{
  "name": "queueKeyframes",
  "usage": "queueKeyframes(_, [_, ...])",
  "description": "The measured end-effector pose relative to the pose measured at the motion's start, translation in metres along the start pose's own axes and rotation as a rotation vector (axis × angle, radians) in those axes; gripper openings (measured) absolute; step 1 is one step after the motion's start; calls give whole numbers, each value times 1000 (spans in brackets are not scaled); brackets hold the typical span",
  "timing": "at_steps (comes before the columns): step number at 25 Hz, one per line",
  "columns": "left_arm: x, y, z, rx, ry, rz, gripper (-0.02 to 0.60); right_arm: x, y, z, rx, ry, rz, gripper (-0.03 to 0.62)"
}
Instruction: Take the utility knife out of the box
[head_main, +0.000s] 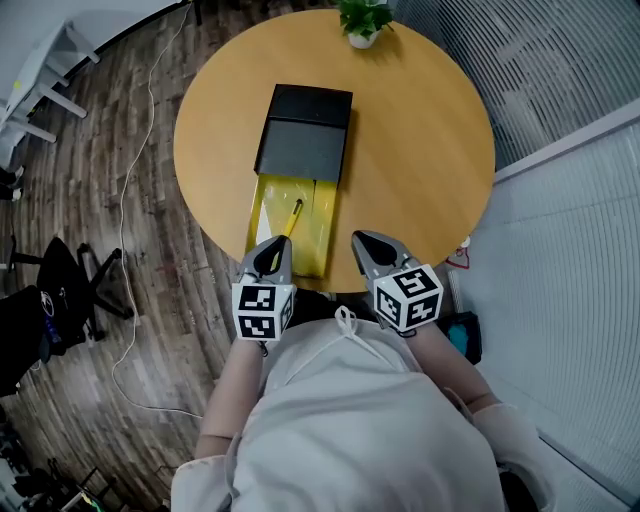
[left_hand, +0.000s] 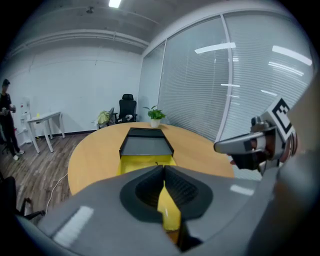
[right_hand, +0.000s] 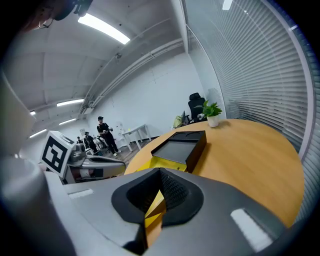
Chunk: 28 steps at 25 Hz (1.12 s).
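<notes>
While the head view looks down on the whole round desk (head_main: 430, 150), the two gripper views look along it and show the room behind it. Far ahead and to the left of the left gripper (left_hand: 164, 168), that gripper's view shows a black chair (left_hand: 127, 106), a white side table (left_hand: 42, 122) and a person (left_hand: 6, 117) standing. The head view shows none of the three.

The box (head_main: 305, 135) lies on the desk straight ahead of the left gripper (head_main: 273, 250). From the right gripper (head_main: 366, 242) it is ahead and a bit to the left. Its black part is the far end. Its yellow tray (head_main: 318, 235) sticks out toward the grippers. The near end of the tray is right at the left gripper's tip. I cannot tell if they touch.

Both grippers sit side by side over the near edge of the desk. The left gripper is closed tight, tips together, with nothing in it. In its own view the right gripper (right_hand: 160, 171) is closed too, and it holds nothing.

A small green plant (head_main: 362, 20) in a white pot stands far ahead of both grippers, past the box.

The utility knife (head_main: 292, 218) lies inside the yellow tray, just ahead of the left gripper's tip. It is thin and yellow with a dark far end, and it lies a little slanted. Only the head view shows it well. In the gripper views each gripper's own body covers that part of the tray.
</notes>
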<state>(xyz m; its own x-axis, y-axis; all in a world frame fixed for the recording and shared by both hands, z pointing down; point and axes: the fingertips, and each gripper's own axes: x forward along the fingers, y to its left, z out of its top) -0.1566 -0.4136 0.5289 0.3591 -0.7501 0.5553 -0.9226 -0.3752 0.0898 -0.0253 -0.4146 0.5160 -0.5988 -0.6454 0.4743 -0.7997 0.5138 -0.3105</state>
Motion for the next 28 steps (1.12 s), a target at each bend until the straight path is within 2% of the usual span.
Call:
queueKeyframes(4, [39, 2, -12, -10, 96, -15, 71, 10, -5, 2, 6, 11, 21, 0])
queueKeyframes(7, [65, 11, -29, -10, 186, 4, 112, 17, -13, 2, 17, 23, 22, 0])
queueKeyframes(10, [84, 22, -44, -19, 256, 17, 118, 23, -19, 3, 24, 30, 17, 0])
queueKeyframes(17, [116, 29, -65, -60, 356, 18, 126, 33, -29, -3, 39, 45, 2, 0])
queueKeyframes(22, [132, 37, -81, 19, 439, 21, 110, 37, -32, -5, 54, 50, -6, 0])
queueKeyframes(25, [135, 35, -83, 74, 452, 26, 103, 37, -36, -4, 51, 50, -13, 0])
queueKeyframes(28, [133, 33, -84, 79, 454, 23, 101, 35, -38, -3, 56, 50, -23, 0])
